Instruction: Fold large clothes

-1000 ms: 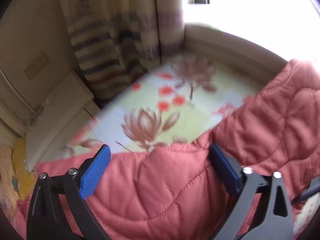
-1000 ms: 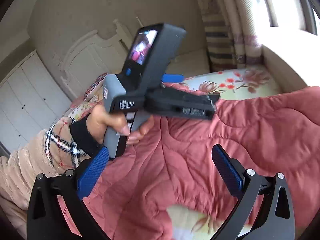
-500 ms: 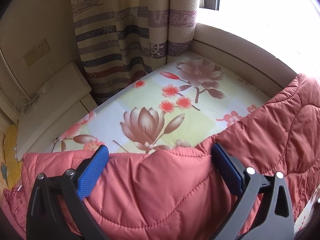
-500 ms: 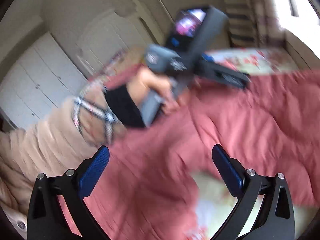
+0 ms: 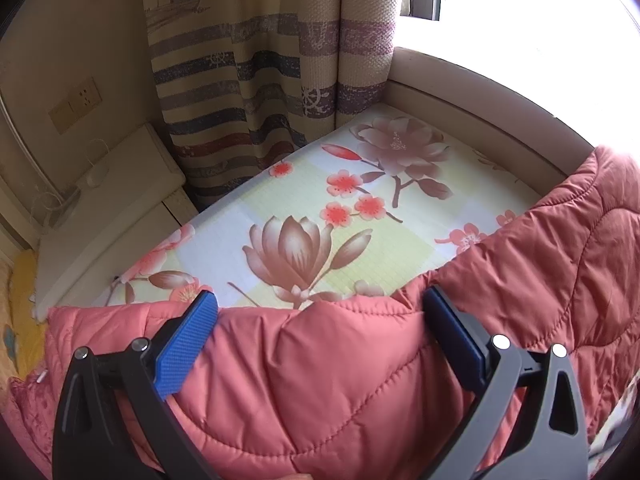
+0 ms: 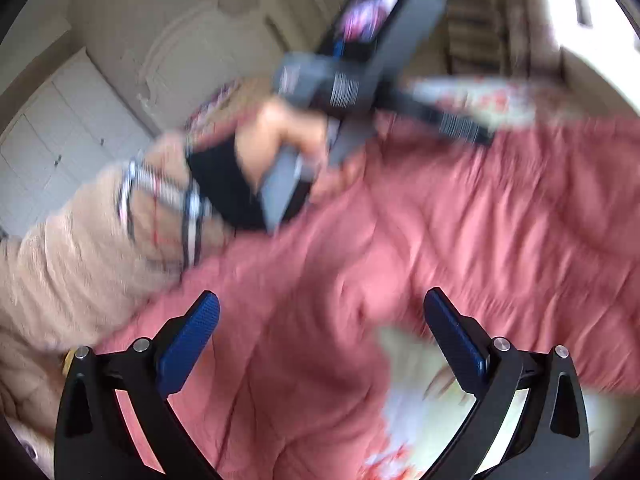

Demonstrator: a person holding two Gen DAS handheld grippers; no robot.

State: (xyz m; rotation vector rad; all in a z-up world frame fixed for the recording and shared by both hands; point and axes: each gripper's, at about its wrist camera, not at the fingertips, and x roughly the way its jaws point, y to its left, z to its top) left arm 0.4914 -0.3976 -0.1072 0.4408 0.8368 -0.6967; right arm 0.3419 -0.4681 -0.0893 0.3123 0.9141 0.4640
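A large salmon-pink quilted coat lies spread on a bed with a floral sheet. My left gripper is open, its blue pads wide apart over the coat's far edge, with coat fabric between them. In the blurred right wrist view the coat fills the middle. My right gripper is open and empty above it. The grey body of the left gripper tool and the hand holding it show above the coat.
A striped curtain hangs behind the bed, with a bright window ledge at right and a white bedside unit at left. A headboard and white wardrobe stand at the back. The person's beige sleeve is at left.
The left gripper has steadied over the coat's far edge, tilting slightly down. The right gripper swung, so the left hand and its tool shifted right and up in its now blurred view.
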